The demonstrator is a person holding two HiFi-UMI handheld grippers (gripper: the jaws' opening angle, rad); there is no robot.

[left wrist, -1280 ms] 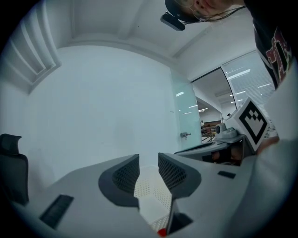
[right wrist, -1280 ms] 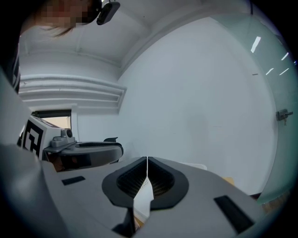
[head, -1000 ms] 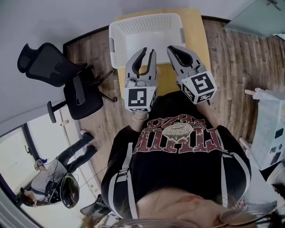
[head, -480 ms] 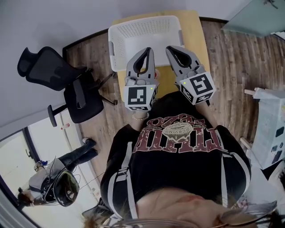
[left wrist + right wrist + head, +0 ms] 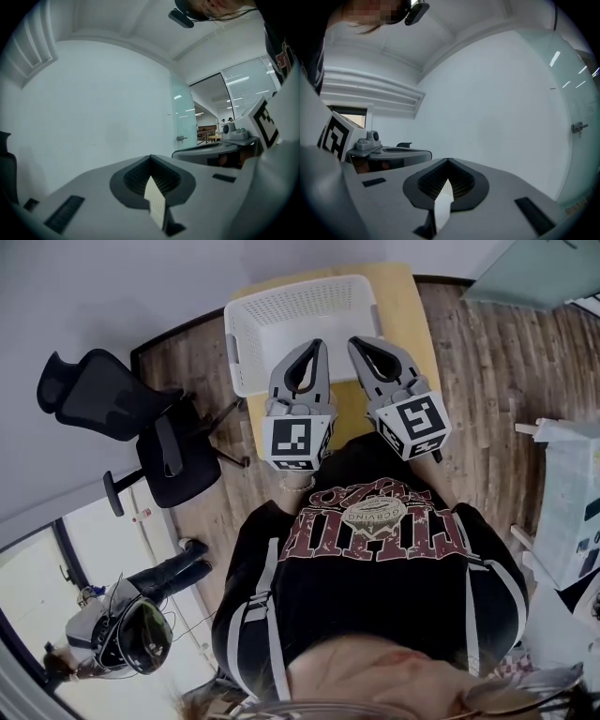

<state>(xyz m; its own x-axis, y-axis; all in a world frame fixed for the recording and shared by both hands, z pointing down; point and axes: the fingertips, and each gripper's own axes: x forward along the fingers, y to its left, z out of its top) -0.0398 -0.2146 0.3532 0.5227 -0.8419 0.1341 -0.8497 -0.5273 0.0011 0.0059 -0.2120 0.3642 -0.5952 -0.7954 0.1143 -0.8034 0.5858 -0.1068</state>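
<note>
Left gripper [image 5: 315, 345] and right gripper [image 5: 362, 343] both clenched on nothing, just short of the white basket [image 5: 298, 289] on the yellow table [image 5: 405, 306]. If I go in shut, I'll just shove it away.

L gripper [image 5: 151, 157], fingers [image 5: 136, 176] pressed together, pts at white wall [image 5: 103, 103], glass door [image 5: 183, 117] to R.

Basket [image 5: 300, 298] on table [image 5: 405, 298]; chair [image 5: 117, 413] left of table; L gripper [image 5: 315, 343] beside R gripper [image 5: 359, 341], at basket's near edge
</note>
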